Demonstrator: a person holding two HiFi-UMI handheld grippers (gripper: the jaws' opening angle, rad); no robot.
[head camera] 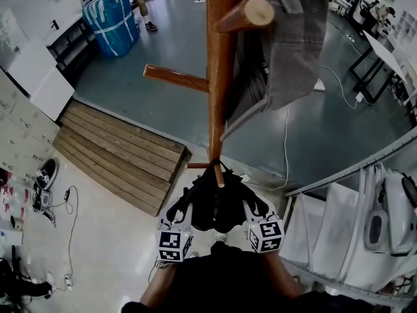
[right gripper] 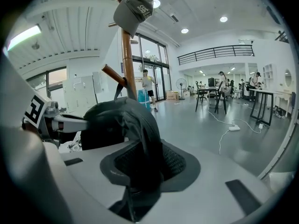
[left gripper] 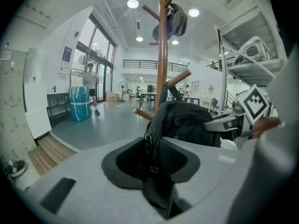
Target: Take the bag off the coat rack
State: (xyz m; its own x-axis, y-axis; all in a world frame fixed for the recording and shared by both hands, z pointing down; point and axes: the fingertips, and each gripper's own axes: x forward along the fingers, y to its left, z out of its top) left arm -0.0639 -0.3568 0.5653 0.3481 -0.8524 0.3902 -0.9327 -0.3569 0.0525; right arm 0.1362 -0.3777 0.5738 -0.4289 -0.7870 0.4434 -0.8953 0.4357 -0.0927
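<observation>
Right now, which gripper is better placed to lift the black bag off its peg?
Left, narrowly. Both grippers are shut on the black bag, but the left gripper bites at its metal fitting, the right gripper only on a soft fold.

bag (head camera: 212,204): on a low peg of the coat rack (head camera: 219,77), against the pole
left gripper (head camera: 186,204): at the bag's left side, bag fabric between its jaws
right gripper (head camera: 253,206): at the bag's right side, bag fabric between its jaws
cap (right gripper: 134,10): on a top peg, above the bag
wooden ramp (head camera: 117,152): on the floor, left of the rack's foot
shelf (head camera: 365,163): right of the rack
</observation>
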